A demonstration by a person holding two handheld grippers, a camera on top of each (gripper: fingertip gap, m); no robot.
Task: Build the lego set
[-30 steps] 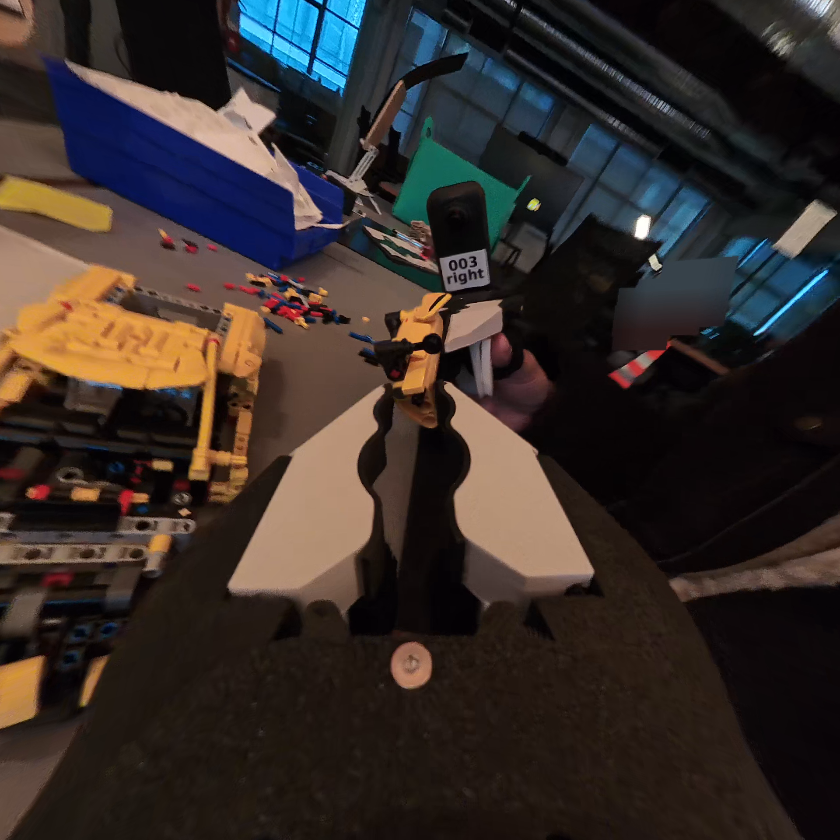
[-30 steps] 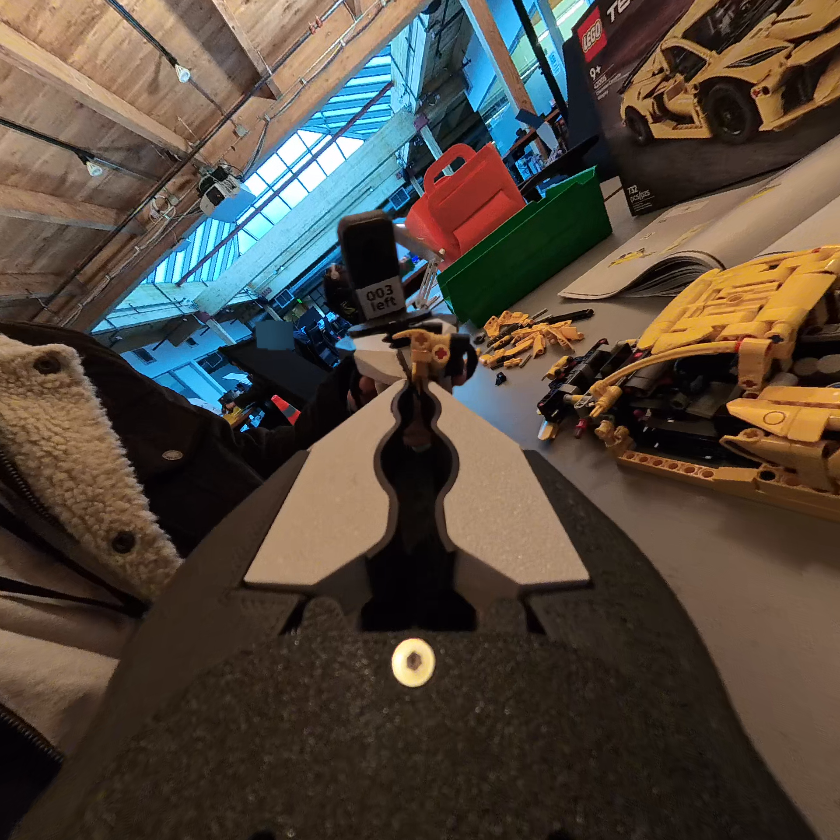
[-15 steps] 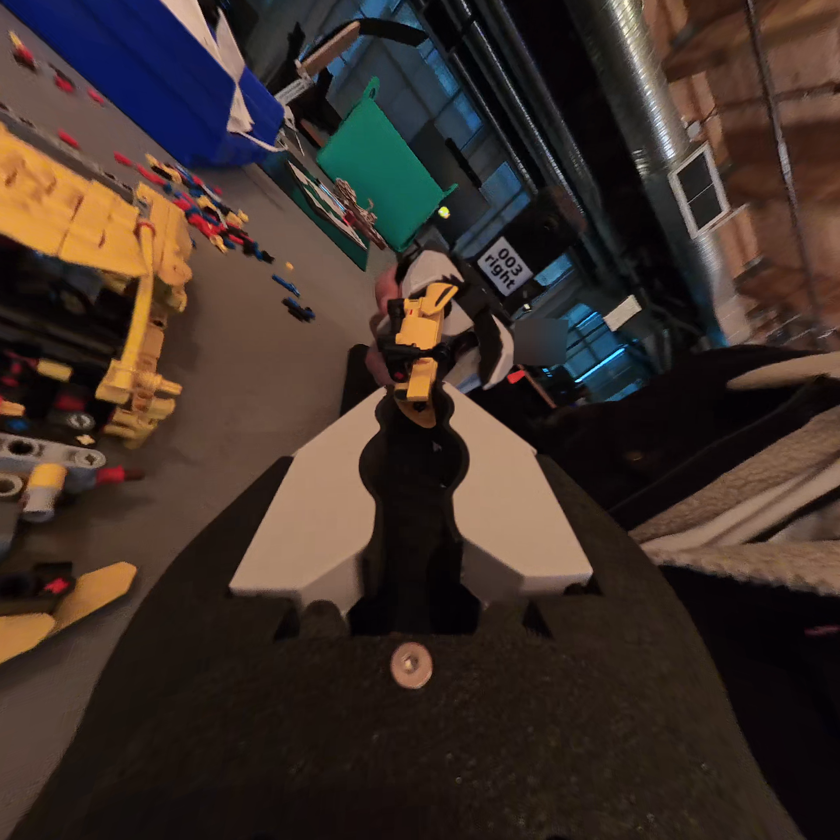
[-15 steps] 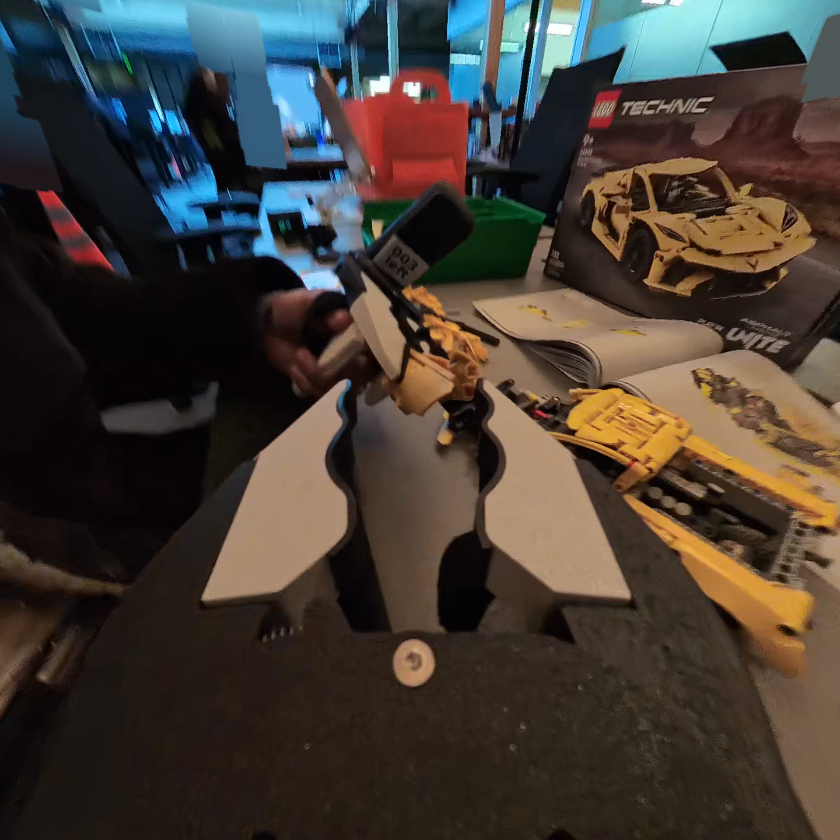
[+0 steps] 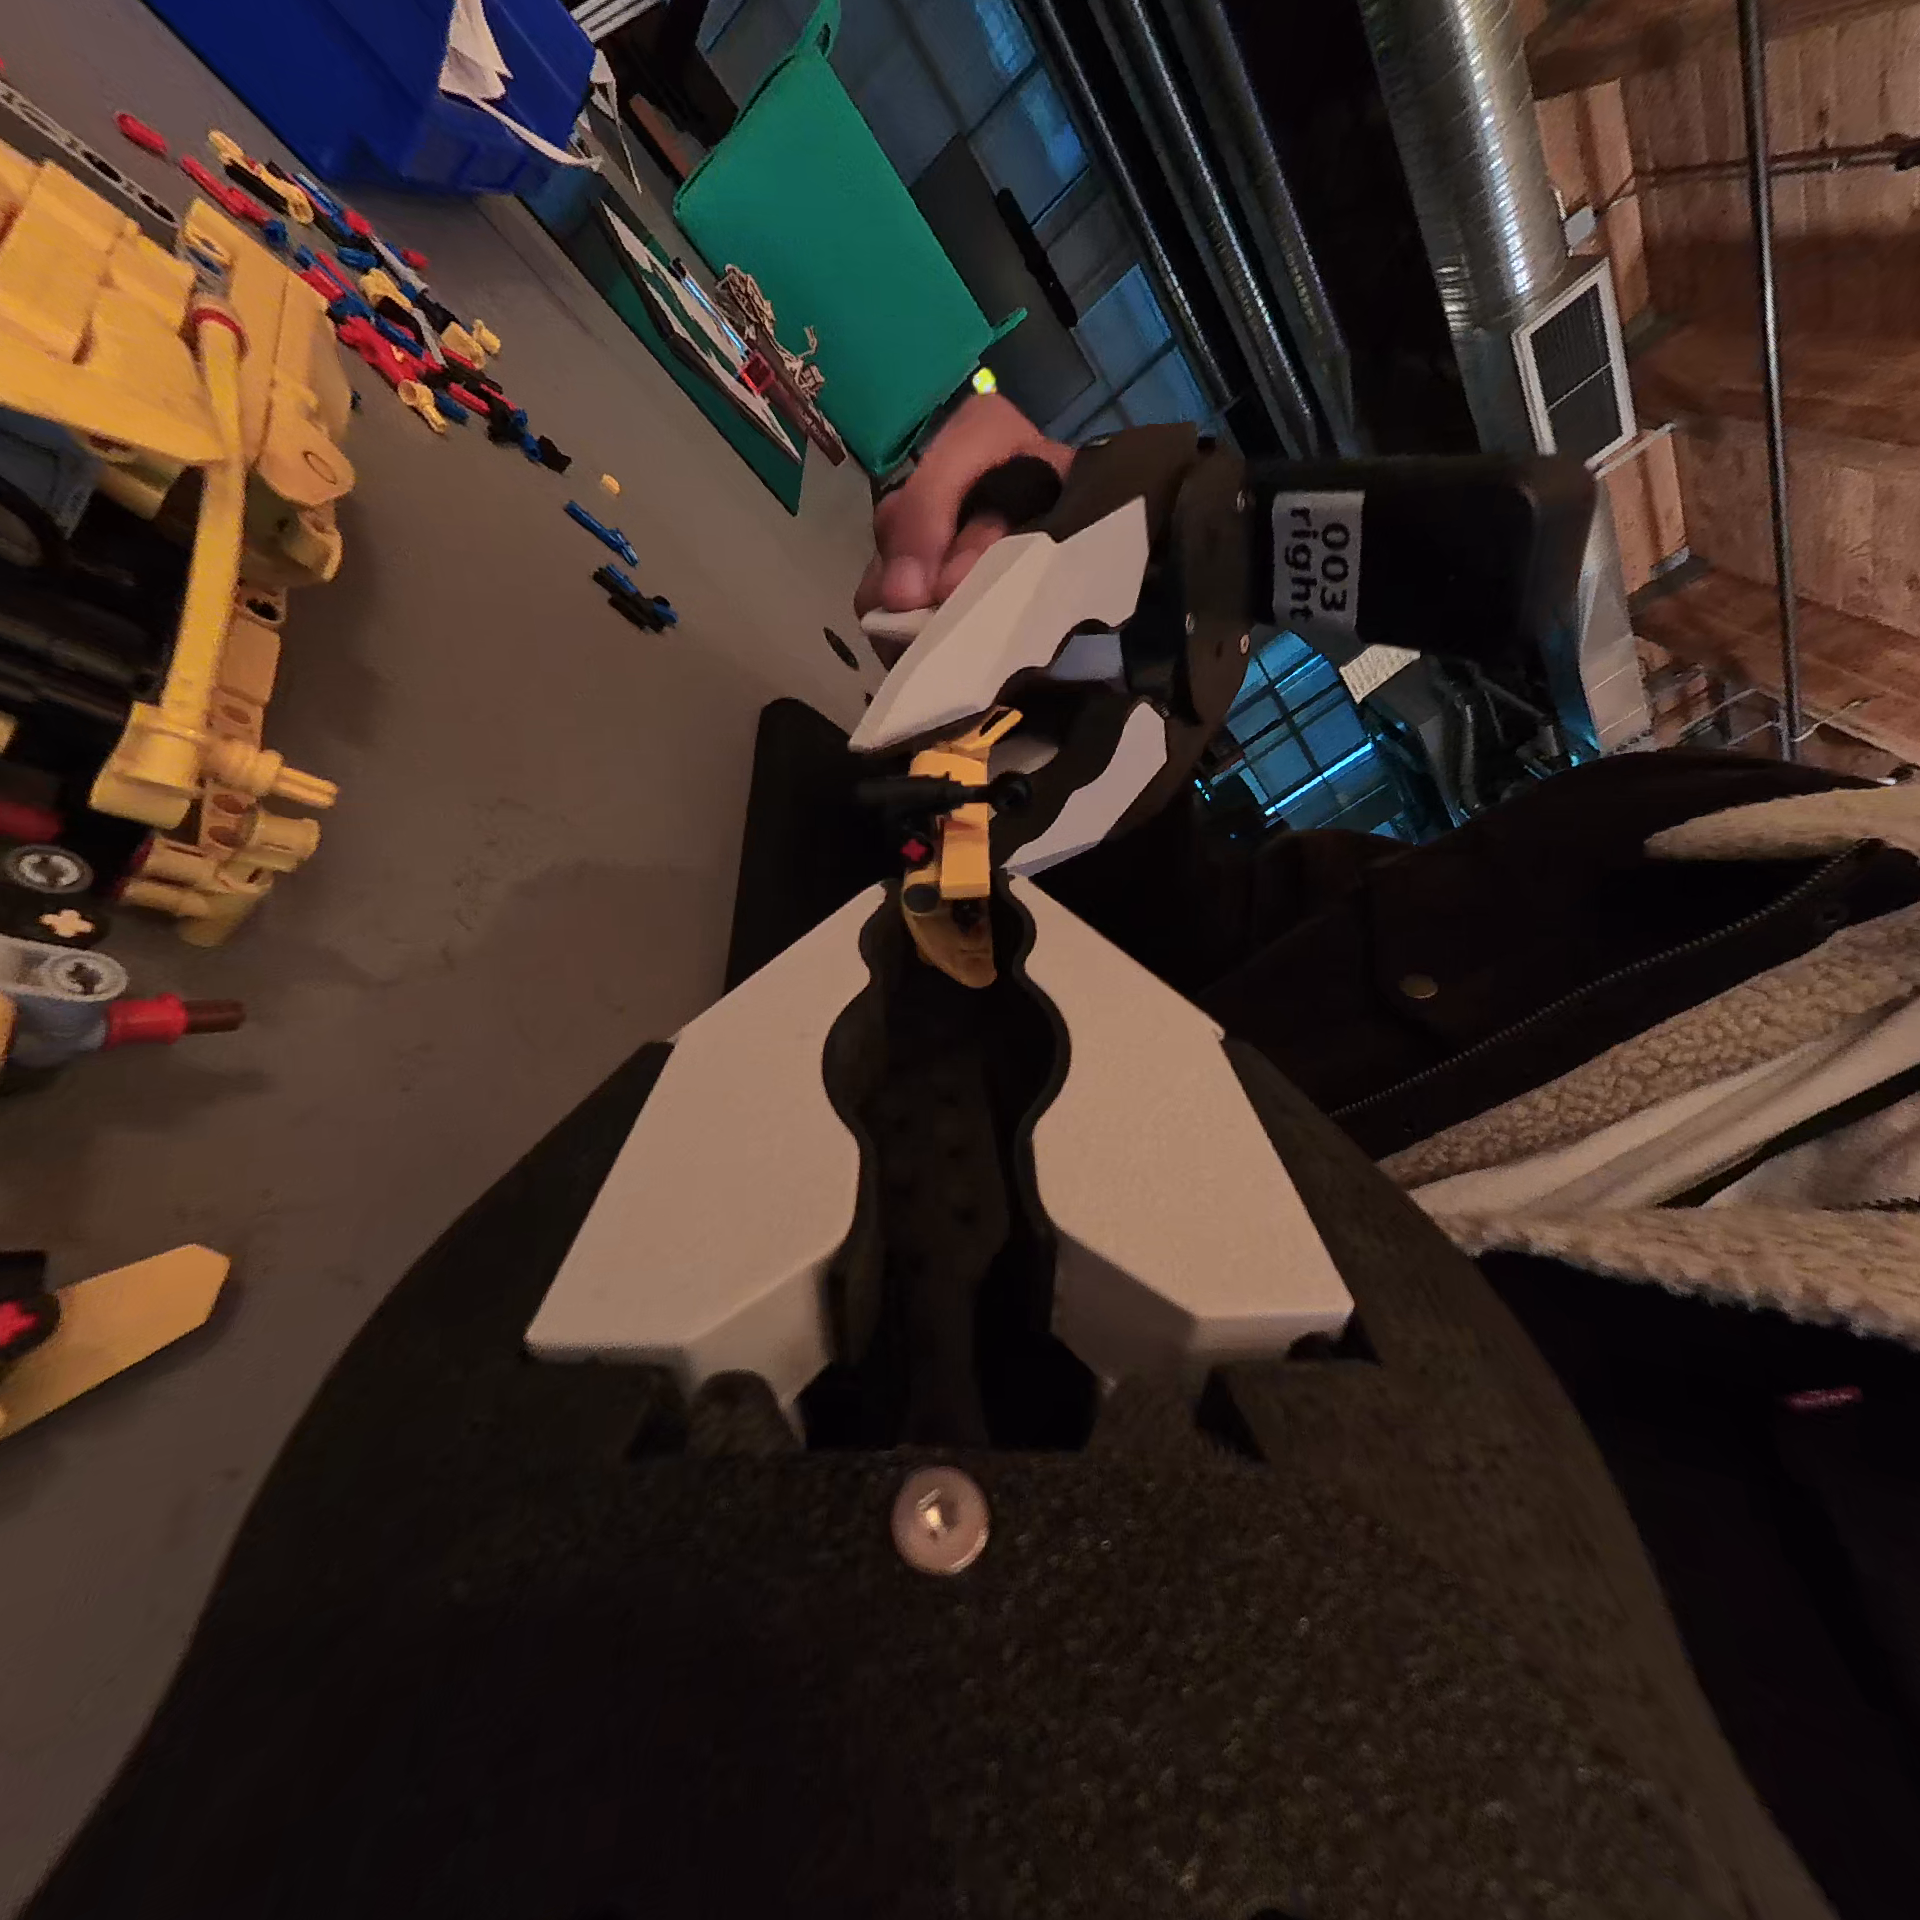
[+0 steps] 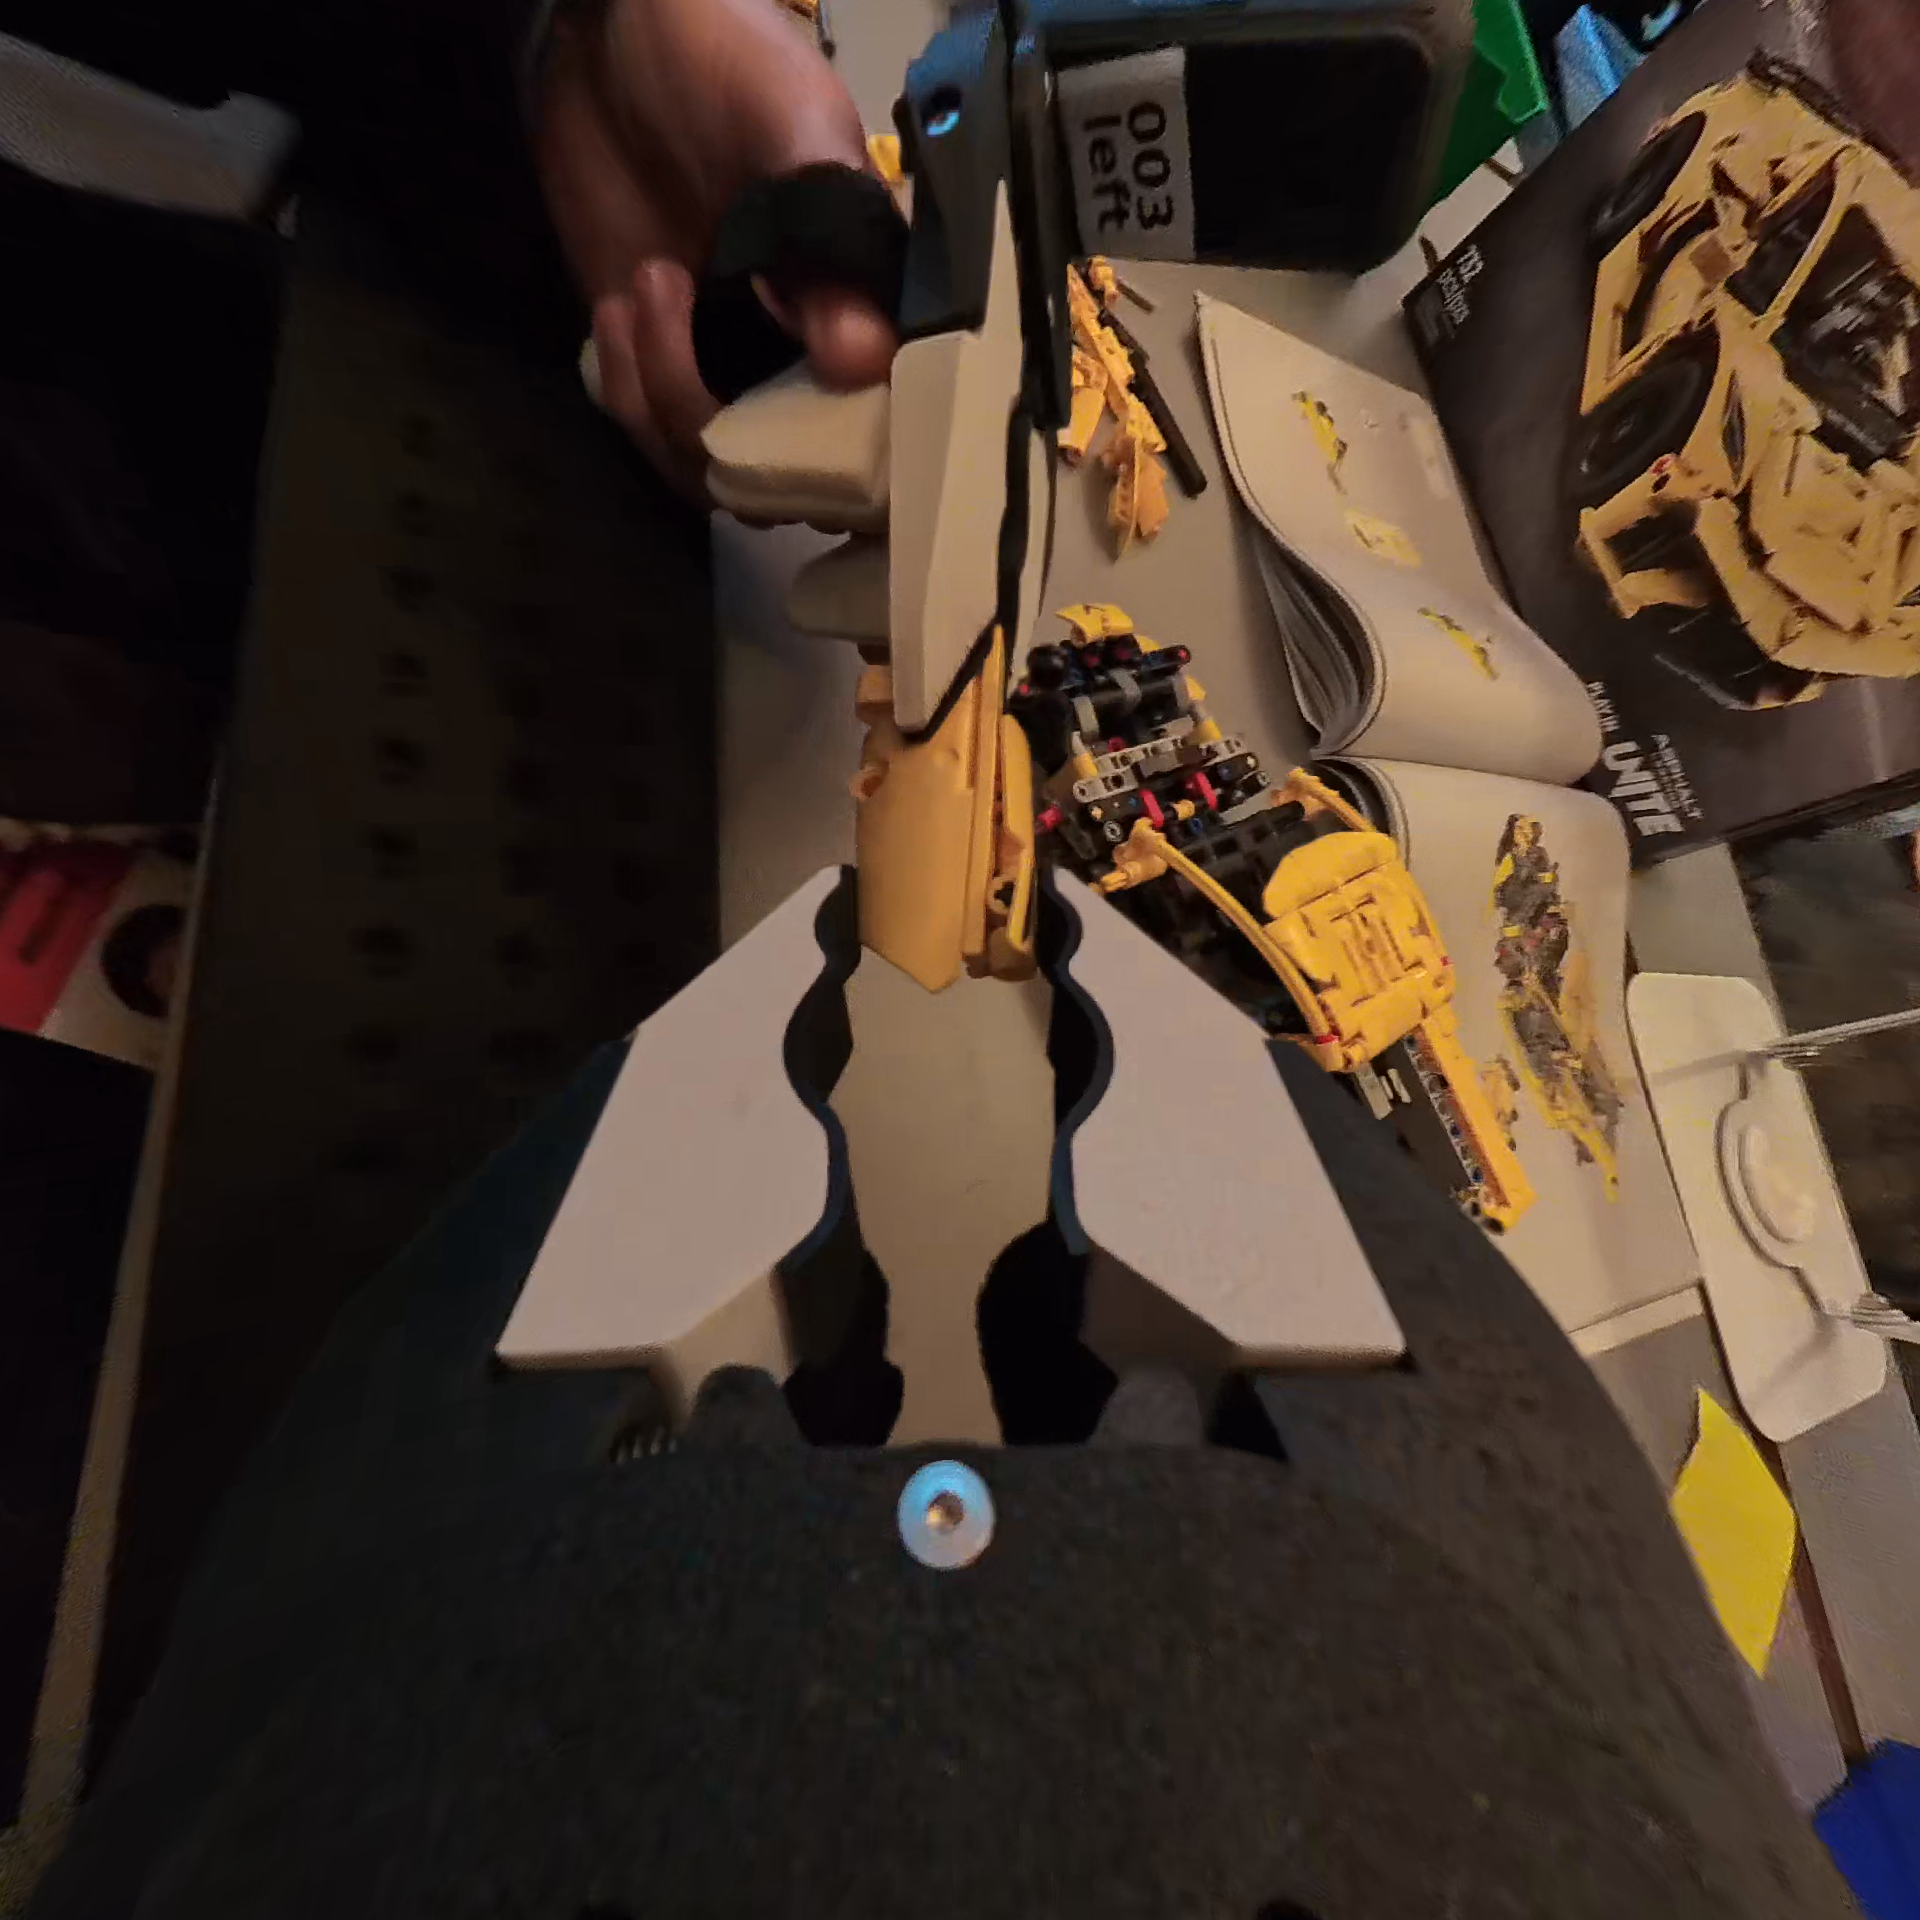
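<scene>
Subassembly [image 5: 951, 873] lengthwise along left gripper [image 5: 945, 914]

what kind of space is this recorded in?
Likely a converted industrial loft or shared workshop, not a home. Overhead run an exposed metal duct and timber ceiling. On the grey worktable lie a blue parts bin, scattered small pieces and a half-built yellow car.

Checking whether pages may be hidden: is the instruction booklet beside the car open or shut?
Open. The booklet lies spread flat on the table, pages fanned at its fold, with the yellow car resting partly on it.
</scene>
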